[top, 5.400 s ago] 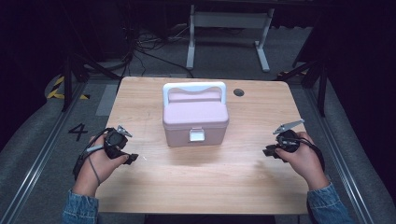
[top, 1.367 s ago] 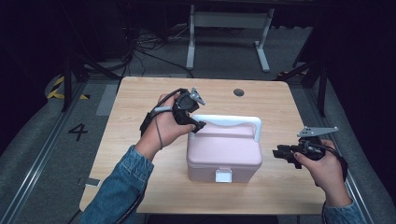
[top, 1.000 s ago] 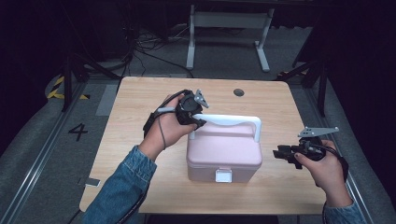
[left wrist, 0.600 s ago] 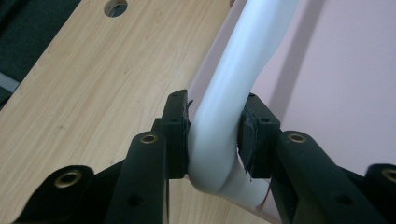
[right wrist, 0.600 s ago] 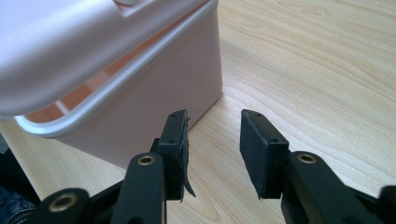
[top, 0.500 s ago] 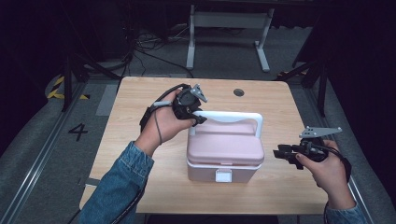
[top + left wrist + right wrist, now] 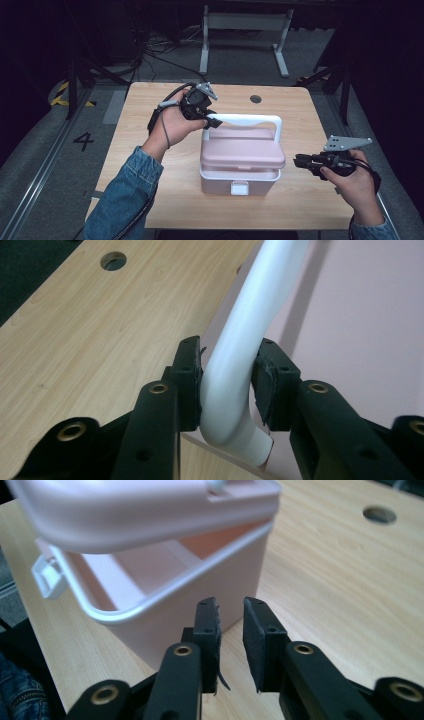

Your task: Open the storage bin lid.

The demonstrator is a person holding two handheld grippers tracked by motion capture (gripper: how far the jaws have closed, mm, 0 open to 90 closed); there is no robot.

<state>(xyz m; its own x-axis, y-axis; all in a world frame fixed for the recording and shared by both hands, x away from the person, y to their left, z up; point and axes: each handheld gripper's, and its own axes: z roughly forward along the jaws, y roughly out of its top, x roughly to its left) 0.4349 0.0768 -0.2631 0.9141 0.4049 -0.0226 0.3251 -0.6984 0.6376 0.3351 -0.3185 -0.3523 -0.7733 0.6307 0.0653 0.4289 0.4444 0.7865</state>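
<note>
The pink box (image 7: 240,172) sits near the worktop's (image 7: 150,105) front edge, lid (image 7: 242,152) raised ajar by its white handle (image 7: 250,120). The left gripper (image 7: 207,120) clamps that handle. Beside the box's right wall, the right gripper (image 7: 298,161) has just been closing, jaws slightly apart, holding nothing.

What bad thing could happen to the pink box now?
The left gripper pinches only the curved end of the white handle, so the half-raised lid might slip and slam shut. The right gripper, its jaws just closing on nothing, isn't holding the box, so lifting could drag or tip it.
</note>
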